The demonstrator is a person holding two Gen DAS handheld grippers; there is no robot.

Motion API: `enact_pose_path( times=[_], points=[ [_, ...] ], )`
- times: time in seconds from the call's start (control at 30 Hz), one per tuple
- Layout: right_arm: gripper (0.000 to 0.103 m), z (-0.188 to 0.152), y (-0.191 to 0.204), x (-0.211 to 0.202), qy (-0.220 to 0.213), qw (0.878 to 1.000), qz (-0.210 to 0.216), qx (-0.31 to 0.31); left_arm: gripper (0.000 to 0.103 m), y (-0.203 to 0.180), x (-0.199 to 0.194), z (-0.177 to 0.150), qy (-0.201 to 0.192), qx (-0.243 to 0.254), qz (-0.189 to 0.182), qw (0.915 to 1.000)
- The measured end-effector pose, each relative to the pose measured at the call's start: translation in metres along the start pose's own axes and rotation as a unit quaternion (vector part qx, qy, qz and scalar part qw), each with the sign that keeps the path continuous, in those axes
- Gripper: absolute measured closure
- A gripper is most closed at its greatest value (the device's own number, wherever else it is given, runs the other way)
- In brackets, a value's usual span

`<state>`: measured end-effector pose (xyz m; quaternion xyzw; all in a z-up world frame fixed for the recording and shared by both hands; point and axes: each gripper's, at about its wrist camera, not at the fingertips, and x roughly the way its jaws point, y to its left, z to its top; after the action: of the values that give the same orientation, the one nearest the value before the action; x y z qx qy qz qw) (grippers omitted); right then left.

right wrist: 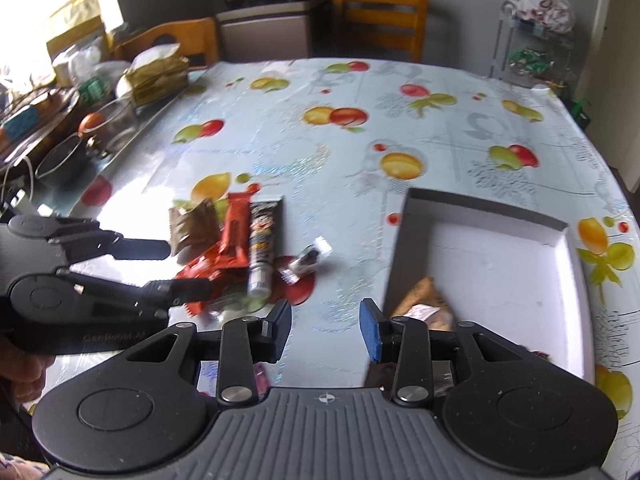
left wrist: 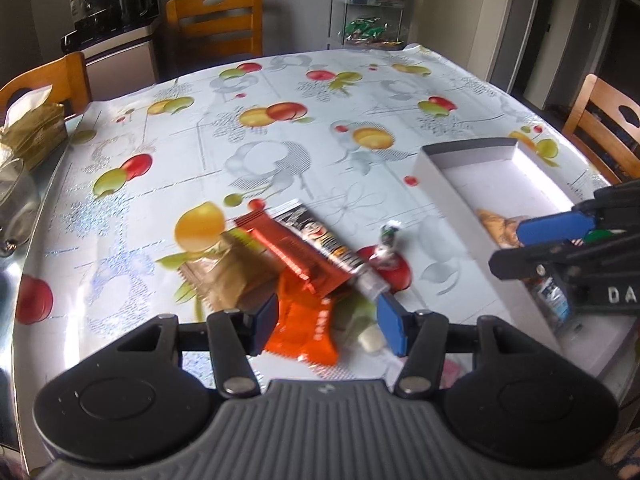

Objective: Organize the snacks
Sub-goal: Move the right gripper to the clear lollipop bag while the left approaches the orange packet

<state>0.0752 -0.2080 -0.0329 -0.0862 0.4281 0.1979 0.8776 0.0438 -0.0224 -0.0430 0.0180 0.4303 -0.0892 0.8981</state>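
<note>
Table: a fruit-print tablecloth fills the middle of both views.
Box: a shallow white cardboard tray, open-topped, at right centre of the right wrist view; at right edge in the left wrist view.
Box contents: a tan-brown snack packet lies in the near left corner, with a crinkled pale wrapper just beside it; the far part of the floor is bare. In the left wrist view a blue-and-white packet also shows at the near wall.
Snack pile: centre of the left wrist view, outside the box: a brown packet, a red-brown bar, a dark printed stick pack, an orange wrapper, overlapping one another.
Loose sweet: a small wrapped candy just right of the pile, apart from it.
Left gripper: jaws parted, released, above the near end of the pile; the orange wrapper shows between the pads, contact unclear.
Right gripper: jaws apart, nothing between them, over the cloth at the box's left wall.
Background: wooden chairs; a wire shelf, upper right, holding bags of sweets.
</note>
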Motion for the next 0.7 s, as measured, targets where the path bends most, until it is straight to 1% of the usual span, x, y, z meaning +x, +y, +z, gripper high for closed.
enact_pose_path(
  times=[0.3,0.7],
  points=[
    [0.061,-0.004,0.018,0.006,0.013,1.0,0.005,-0.008,0.049,0.014,0.013,-0.007,0.018,0.013,-0.005,0.9997],
    [0.059,-0.007,0.034,0.018,0.036,0.999,0.012,-0.012,0.049,0.017,0.038,-0.004,0.033,0.037,-0.025,0.9984]
  ],
)
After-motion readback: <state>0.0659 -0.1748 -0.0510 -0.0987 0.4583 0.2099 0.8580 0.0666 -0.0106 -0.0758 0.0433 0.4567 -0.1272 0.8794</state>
